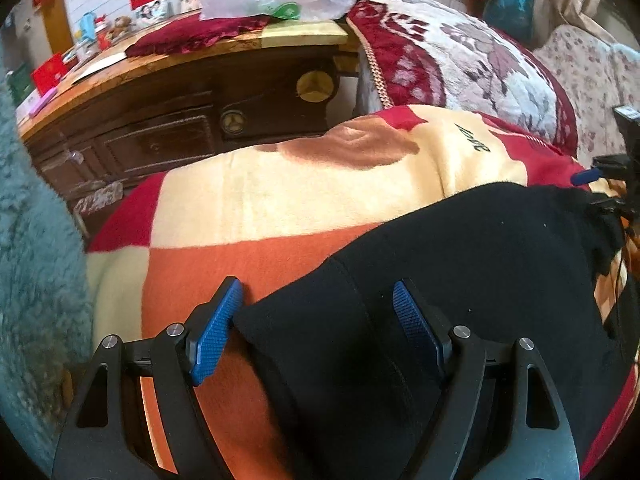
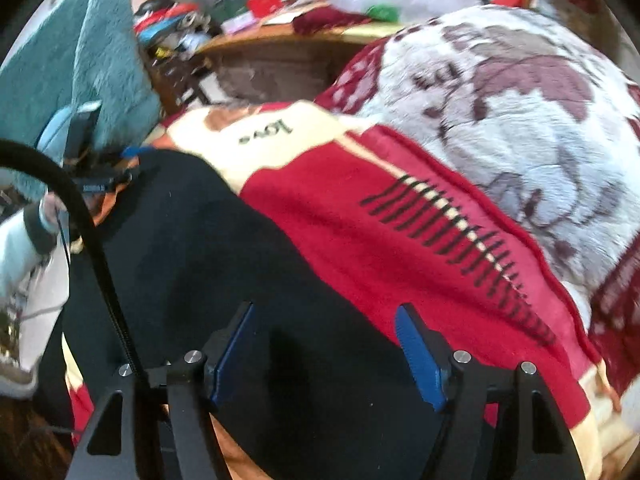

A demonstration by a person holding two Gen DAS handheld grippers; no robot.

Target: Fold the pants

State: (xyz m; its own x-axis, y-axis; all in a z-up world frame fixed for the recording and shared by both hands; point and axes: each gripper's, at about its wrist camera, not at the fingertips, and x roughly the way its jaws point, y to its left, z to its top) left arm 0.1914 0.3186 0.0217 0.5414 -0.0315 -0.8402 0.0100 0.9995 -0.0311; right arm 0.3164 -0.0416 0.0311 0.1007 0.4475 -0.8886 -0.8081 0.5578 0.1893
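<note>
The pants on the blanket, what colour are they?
Plain black pants, shown best in the left wrist view.

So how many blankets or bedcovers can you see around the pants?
3: patchwork blanket under the black pants; a floral red-and-white one bunched behind it; a teal fleece at far left. More may be hidden.

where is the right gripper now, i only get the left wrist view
Observer: The right gripper hangs over the black pants, jaws wide open, gripping nothing.
Operator: what's to the right of the pants there
Observer: Red blanket, bare, crossed by a cream line with black stripes.
Operator: anything in the way
Observer: A black cable curves over the pants' left side.
</note>
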